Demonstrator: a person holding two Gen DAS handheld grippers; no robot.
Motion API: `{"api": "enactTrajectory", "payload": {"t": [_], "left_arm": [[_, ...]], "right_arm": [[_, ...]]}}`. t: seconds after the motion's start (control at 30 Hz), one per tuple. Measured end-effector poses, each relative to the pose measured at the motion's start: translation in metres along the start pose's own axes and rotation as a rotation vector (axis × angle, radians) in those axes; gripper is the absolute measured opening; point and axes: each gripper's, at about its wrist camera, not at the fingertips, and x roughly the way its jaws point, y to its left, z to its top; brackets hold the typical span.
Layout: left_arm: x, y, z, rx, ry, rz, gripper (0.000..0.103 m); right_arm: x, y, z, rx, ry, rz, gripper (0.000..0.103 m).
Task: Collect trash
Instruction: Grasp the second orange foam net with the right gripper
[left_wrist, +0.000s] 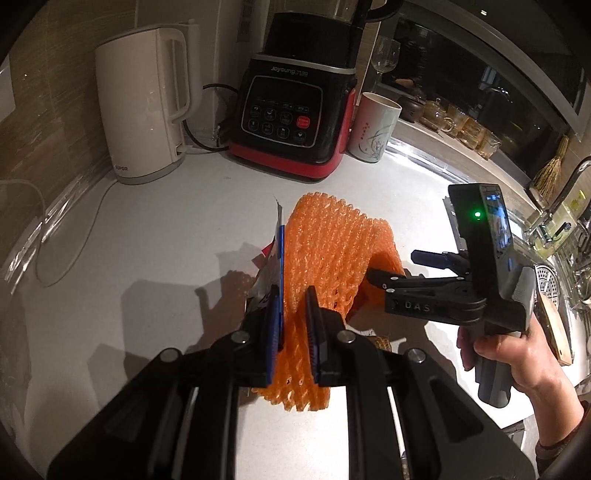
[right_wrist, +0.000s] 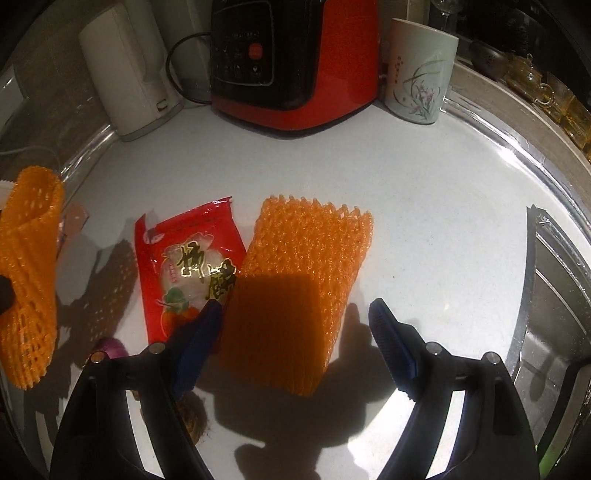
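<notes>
My left gripper (left_wrist: 294, 314) is shut on an orange foam fruit net (left_wrist: 325, 251), which hangs above the white counter (left_wrist: 166, 295). A thin foil wrapper (left_wrist: 275, 236) stands edge-on against its left finger, seemingly pinched with the net. That held net (right_wrist: 29, 280) also shows at the left edge of the right wrist view. A second orange foam net (right_wrist: 306, 266) lies flat on the counter, with a red snack wrapper (right_wrist: 188, 266) to its left. My right gripper (right_wrist: 295, 310) hovers open over the flat net, nothing between its fingers. The right gripper (left_wrist: 391, 266) sits just right of the held net.
At the back stand a white kettle (left_wrist: 144, 107), a black and red blender (left_wrist: 295, 110) and a flowered cup (left_wrist: 373, 127). A sink (right_wrist: 554, 295) opens to the right. A purple scrap (right_wrist: 110, 347) and a brown lump (right_wrist: 195, 417) lie near the front.
</notes>
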Motion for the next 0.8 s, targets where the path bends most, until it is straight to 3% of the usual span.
{"api": "enactTrajectory", "payload": {"t": [0.13,0.23,0.3,0.37,0.67,0.8], "left_arm": [[0.000,0.001,-0.001,-0.004,0.001,0.002,0.013],[0.000,0.001,-0.002,-0.005,0.001,0.008,0.013],[0.001,0.001,-0.002,-0.005,0.005,0.011,0.013],[0.002,0.001,-0.002,-0.002,0.006,0.012,0.013],[-0.007,-0.003,-0.003,-0.001,-0.012,0.030,0.013],[-0.018,-0.009,-0.006,-0.002,-0.027,0.036,0.013]], "right_arm": [[0.013,0.000,0.001,0.001,0.026,0.000,0.077],[0.013,-0.002,0.002,0.018,0.019,0.040,0.056],[0.011,-0.001,0.005,0.029,0.020,0.066,0.033],[0.007,0.001,0.007,0.033,0.017,0.082,0.026],[-0.042,-0.004,0.008,0.040,-0.069,0.118,0.024],[-0.076,-0.005,-0.008,0.025,-0.108,0.117,0.024]]}}
